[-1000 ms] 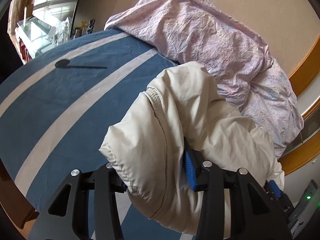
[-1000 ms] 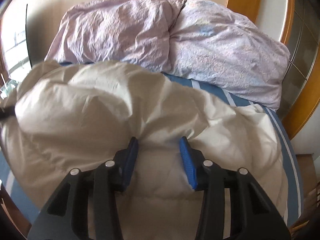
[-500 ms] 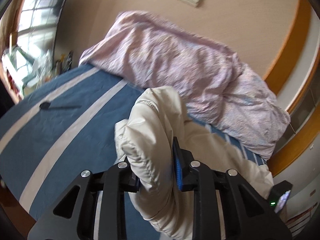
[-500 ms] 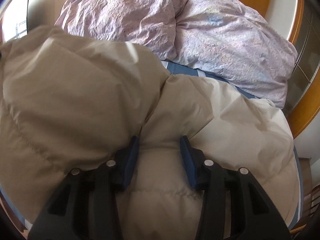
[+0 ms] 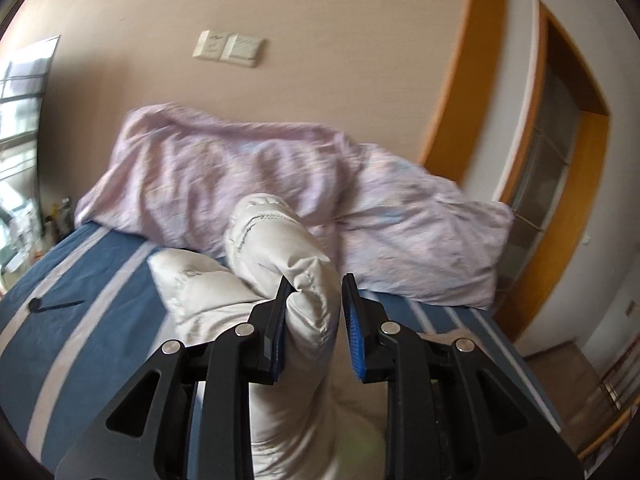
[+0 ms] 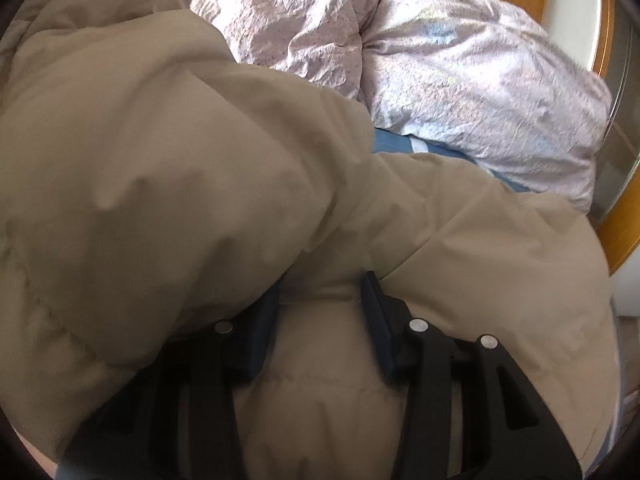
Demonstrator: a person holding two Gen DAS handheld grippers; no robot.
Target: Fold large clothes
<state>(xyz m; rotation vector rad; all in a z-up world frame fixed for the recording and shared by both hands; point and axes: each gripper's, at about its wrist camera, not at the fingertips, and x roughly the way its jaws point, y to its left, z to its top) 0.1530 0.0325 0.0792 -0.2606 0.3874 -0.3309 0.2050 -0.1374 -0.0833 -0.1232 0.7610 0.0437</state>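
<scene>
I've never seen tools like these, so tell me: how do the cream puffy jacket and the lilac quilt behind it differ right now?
The cream jacket is plain, smooth and quilted in stitched panels; the lilac quilt is faintly patterned and finely wrinkled. The jacket is gripped by the left gripper and right gripper; the quilt lies untouched, heaped by the wall. Both are bulky, padded and rest on the blue striped bed.

Readable text: none in either view.
Wall switch plates (image 5: 229, 49): faint marks on their faces, too blurred to read.
Padded jacket (image 5: 280, 256): no label or brand shows on the visible fabric.
Quilt (image 6: 460, 80): a small printed pattern only, no lettering.
Striped bedsheet (image 5: 80, 280): plain stripes, no writing.
</scene>
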